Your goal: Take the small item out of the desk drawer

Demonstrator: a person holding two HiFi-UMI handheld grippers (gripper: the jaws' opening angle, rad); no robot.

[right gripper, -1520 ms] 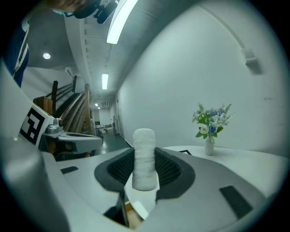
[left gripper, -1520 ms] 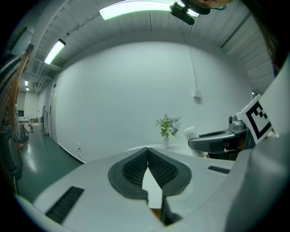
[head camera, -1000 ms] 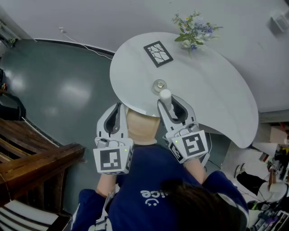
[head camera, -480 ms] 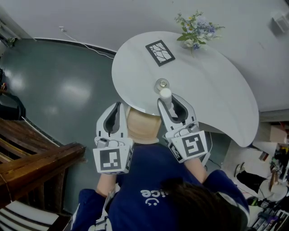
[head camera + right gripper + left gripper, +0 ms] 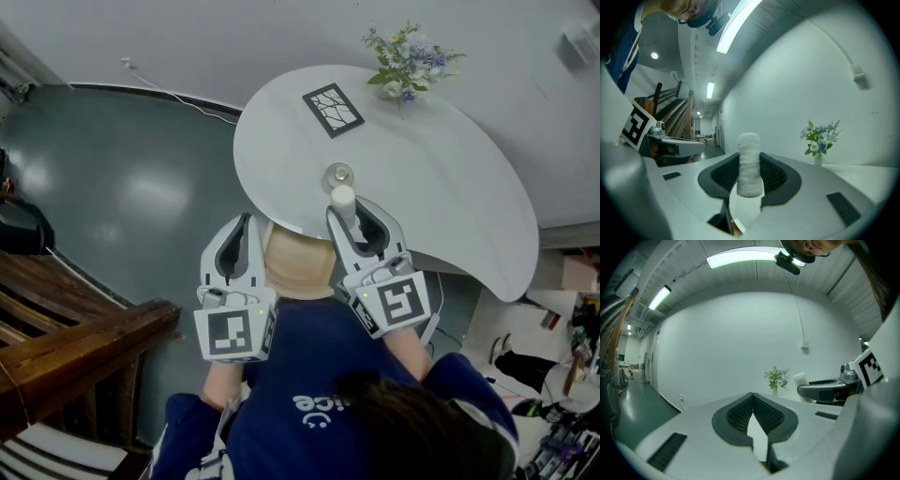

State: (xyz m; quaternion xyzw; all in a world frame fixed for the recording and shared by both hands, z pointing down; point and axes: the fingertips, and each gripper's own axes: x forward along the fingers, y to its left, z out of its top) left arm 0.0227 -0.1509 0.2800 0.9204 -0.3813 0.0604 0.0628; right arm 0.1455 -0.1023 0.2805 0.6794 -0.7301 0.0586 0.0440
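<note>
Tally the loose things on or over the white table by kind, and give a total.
Vase of flowers: 1
Dark patterned square: 1
Small round clear item: 1
White roll, clamped in the right gripper: 1
Total: 4

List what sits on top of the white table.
On the table: a black patterned square, flowers, a small round object. The right gripper with its white roll hides part of the near edge.
</note>
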